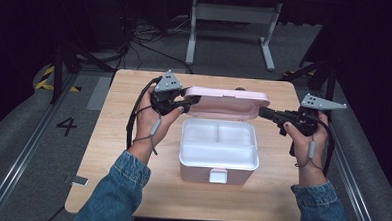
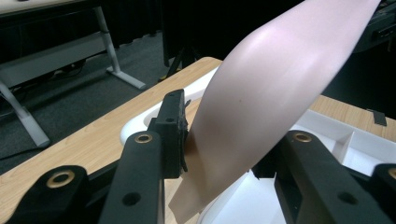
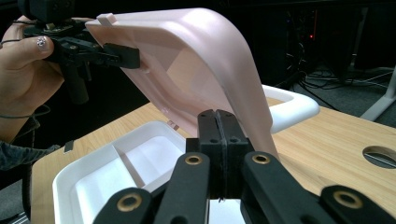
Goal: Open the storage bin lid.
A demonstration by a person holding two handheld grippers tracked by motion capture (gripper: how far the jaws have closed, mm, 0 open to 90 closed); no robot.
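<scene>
One tabletop (image 1: 130, 187) carries one white box (image 1: 218, 161) (three compartments are seen inside), with its one pink lid (image 1: 227, 98) raised upright at the back. Two claws are counted: the left claw (image 1: 190, 104) is clamped on the lid's left edge, while the right claw (image 1: 264, 112) is fully clenched, touching the lid's right end.

A wooden table (image 1: 132, 153) bears a small grey tag (image 1: 79, 181) — beyond it, a white-legged stand (image 1: 233, 14) and floor cables (image 1: 147, 41).
</scene>
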